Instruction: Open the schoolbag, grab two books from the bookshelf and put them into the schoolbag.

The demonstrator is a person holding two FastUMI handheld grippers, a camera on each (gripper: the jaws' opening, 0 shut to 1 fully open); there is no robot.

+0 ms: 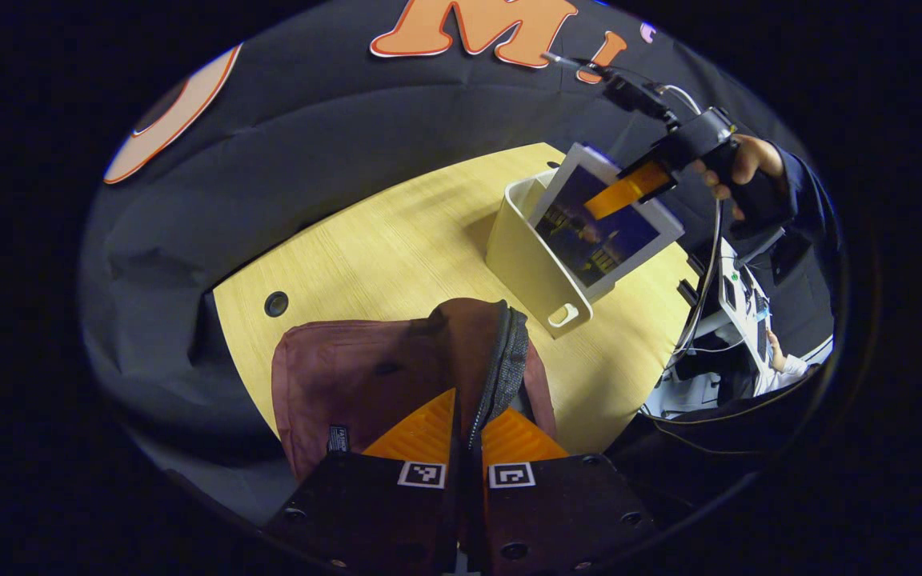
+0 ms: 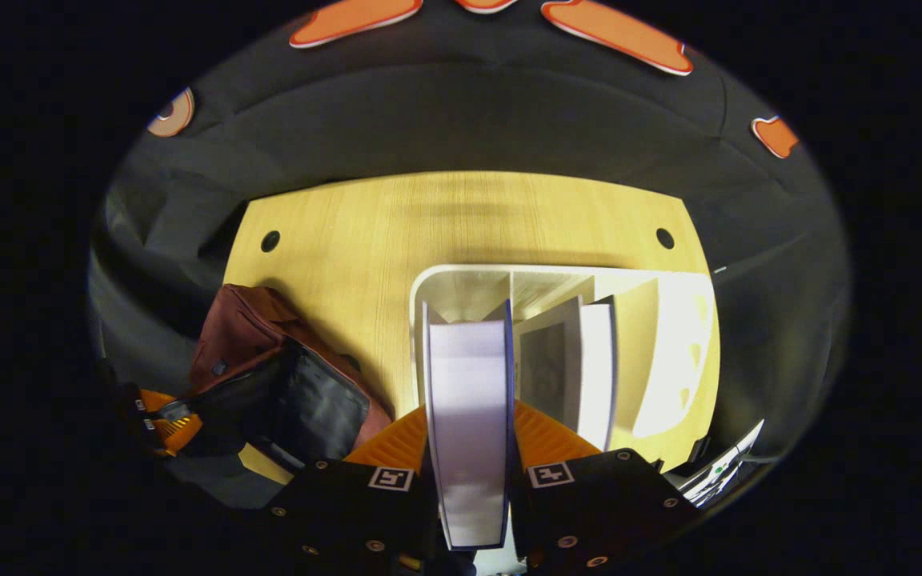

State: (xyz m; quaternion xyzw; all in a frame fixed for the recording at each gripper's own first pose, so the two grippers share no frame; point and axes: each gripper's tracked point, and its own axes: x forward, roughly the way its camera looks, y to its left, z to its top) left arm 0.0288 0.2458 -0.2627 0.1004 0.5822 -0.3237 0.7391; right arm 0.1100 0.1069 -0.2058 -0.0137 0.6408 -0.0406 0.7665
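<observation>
Book gripped over the white plastic bookshelf

Right gripper clamps the white-edged, dark-covered book upright, spine downward; left gripper pinches the maroon fabric schoolbag's flap.

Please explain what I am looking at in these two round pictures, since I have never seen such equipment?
A person holds a two-finger gripper in each hand; each carries a fisheye camera looking along its fingers. In the left gripper view, the left gripper pinches the open edge of the maroon fabric schoolbag lying on the light wooden table. In the right gripper view, the right gripper clamps a white-edged book, lifting it from the cream plastic bookshelf, where another book remains.
</observation>
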